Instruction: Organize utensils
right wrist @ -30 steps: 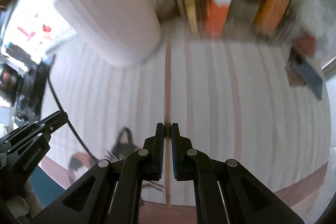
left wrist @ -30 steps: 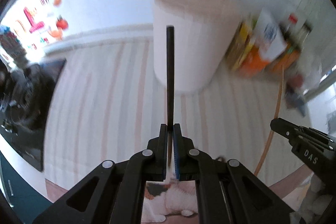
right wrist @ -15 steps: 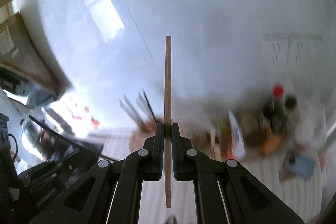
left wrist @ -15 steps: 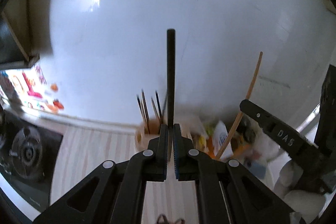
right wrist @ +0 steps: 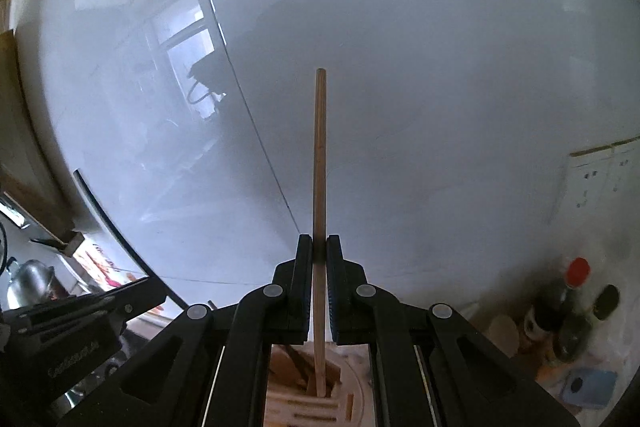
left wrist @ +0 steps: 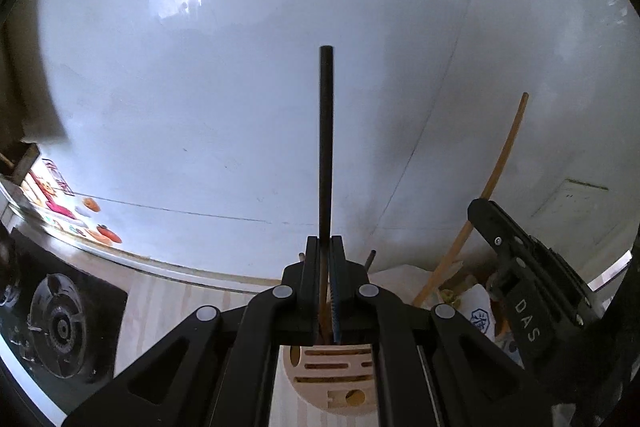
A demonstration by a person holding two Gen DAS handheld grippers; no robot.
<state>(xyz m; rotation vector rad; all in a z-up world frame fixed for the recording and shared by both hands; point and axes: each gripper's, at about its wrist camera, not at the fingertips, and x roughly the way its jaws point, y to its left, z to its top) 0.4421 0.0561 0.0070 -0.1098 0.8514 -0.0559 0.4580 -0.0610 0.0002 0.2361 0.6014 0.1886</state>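
I have a black chopstick (left wrist: 326,147) pinched in my left fingers (left wrist: 325,251) and a wooden chopstick (right wrist: 319,163) pinched in my right fingers (right wrist: 319,251); both pairs are pressed tight on their sticks. Neither is stowed yet. Each stick stands up the middle of its frame against the white wall (left wrist: 240,107), its lower end over the holder (left wrist: 332,375) at bottom centre. In the right view the wooden tip looks at or in an opening of the holder's top, though I cannot tell whether it is seated. A few sticks already stand in the holder. What remains, I judge, is lowering and releasing both. The holder is pale wood with slots across its top, on the striped counter (left wrist: 160,307); bottles (right wrist: 576,303) stand lower right, a stove (left wrist: 60,327) lower left.
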